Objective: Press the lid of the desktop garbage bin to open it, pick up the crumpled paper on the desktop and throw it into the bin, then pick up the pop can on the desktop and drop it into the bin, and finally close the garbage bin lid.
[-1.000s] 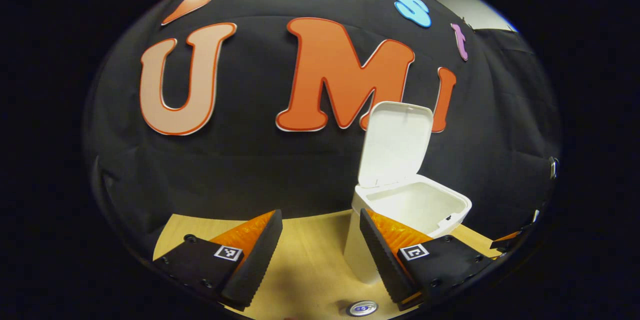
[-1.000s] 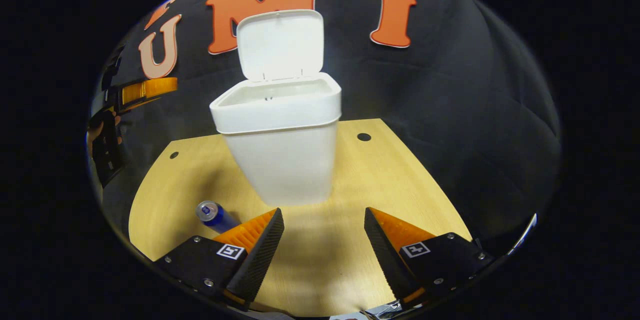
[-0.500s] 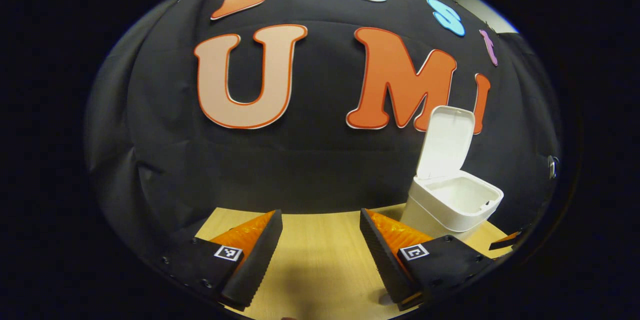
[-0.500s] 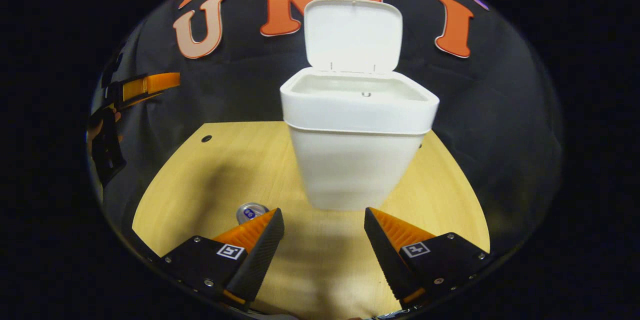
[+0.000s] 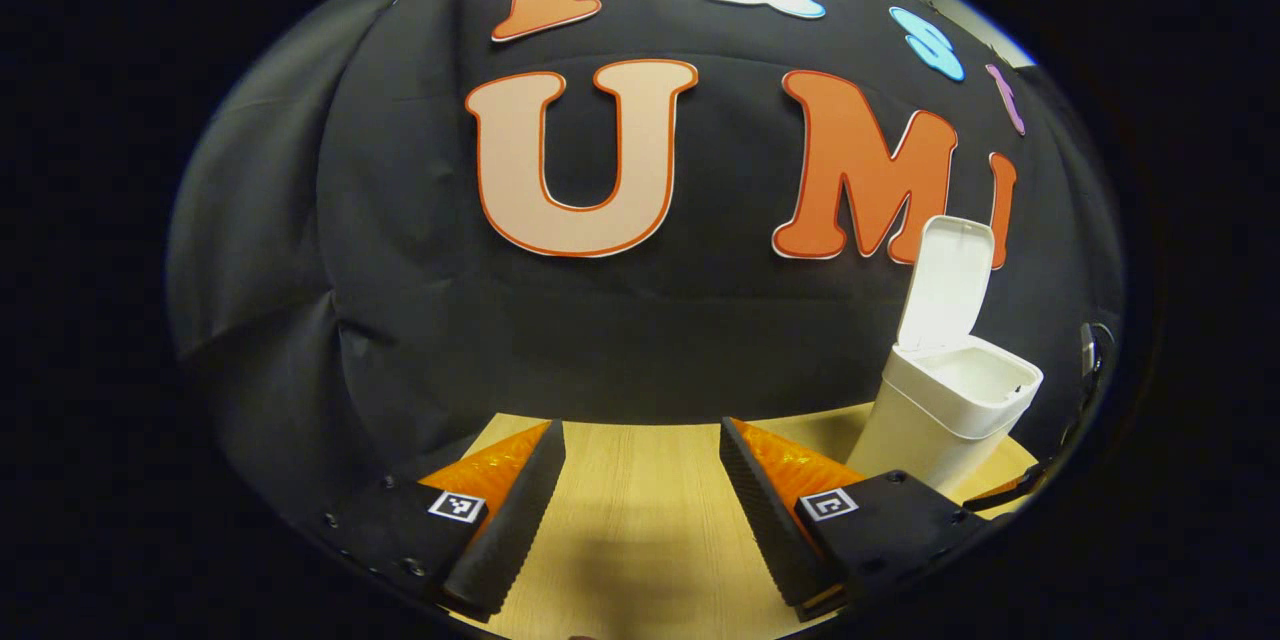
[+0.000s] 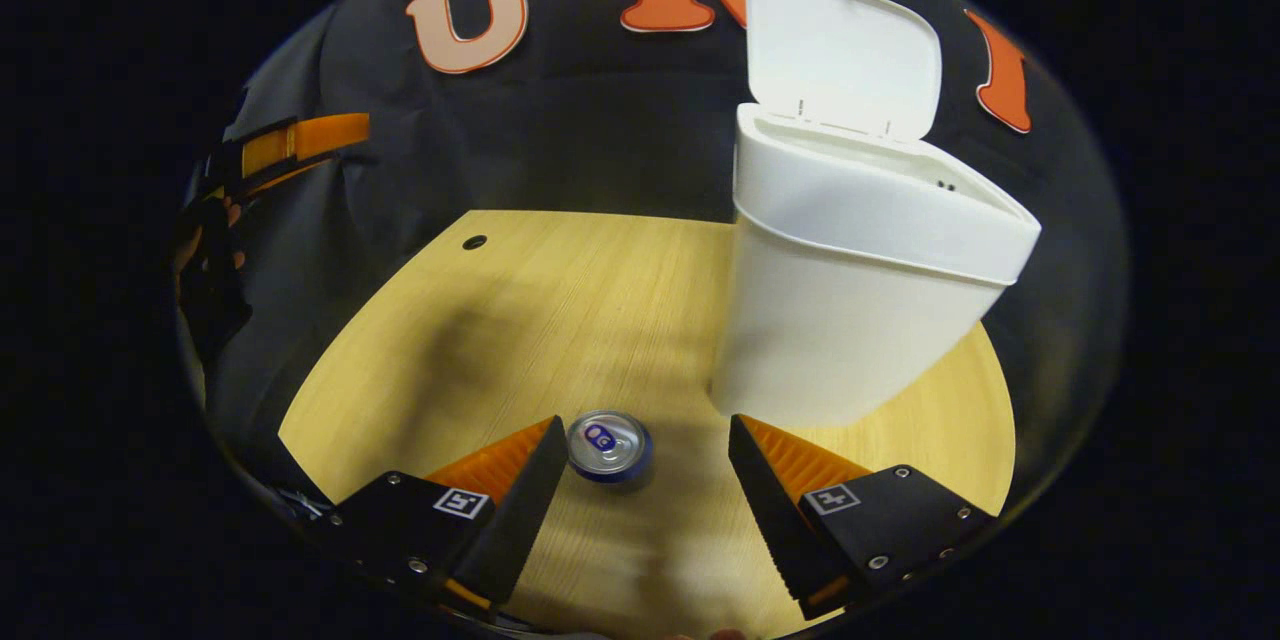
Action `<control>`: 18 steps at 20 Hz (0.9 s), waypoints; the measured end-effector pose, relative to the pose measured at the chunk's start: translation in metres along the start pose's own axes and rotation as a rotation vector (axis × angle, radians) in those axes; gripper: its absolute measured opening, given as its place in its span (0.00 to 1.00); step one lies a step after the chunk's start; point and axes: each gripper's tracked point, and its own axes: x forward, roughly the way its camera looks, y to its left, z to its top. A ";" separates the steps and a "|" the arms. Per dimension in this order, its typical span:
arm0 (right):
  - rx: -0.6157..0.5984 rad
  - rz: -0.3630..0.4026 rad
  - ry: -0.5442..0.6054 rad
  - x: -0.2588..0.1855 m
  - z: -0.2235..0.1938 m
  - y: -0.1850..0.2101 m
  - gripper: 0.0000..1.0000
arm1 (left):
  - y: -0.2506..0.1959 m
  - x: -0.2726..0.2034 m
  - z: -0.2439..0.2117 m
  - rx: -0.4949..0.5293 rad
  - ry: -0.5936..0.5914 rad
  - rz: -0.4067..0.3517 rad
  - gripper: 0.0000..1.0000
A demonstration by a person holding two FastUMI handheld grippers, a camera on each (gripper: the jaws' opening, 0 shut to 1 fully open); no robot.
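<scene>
The white bin (image 6: 850, 290) stands on the wooden table (image 6: 560, 290) with its lid (image 6: 845, 55) tipped up and back. An upright pop can (image 6: 609, 445), seen from above with its silver top and blue side, sits just ahead of my right gripper (image 6: 648, 510), between the lines of its open fingers and nearer the left one. In the left gripper view the bin (image 5: 950, 410) is at the far right, lid (image 5: 945, 280) raised, and my left gripper (image 5: 642, 510) is open over bare table with nothing between its fingers.
The left gripper and the hand holding it (image 6: 225, 220) show at the far left of the right gripper view, above the table's left edge. A small hole (image 6: 475, 242) marks the table's far left corner. The black cloth wall closes the back.
My right gripper has swung left, bringing the can from its left side to in front of its fingers; the bin slid right. My left gripper has turned away left from the bin.
</scene>
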 end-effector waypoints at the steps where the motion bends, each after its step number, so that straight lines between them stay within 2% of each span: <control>1: -0.009 0.010 0.009 0.006 -0.001 0.006 0.98 | 0.004 -0.002 -0.001 0.003 -0.001 0.008 0.98; 7: -0.060 0.029 0.070 0.031 -0.014 0.025 0.98 | 0.022 -0.005 -0.007 0.013 0.010 0.032 0.98; 18: -0.105 0.017 0.209 0.075 -0.059 0.017 0.97 | 0.030 -0.003 -0.017 0.010 0.027 0.042 0.98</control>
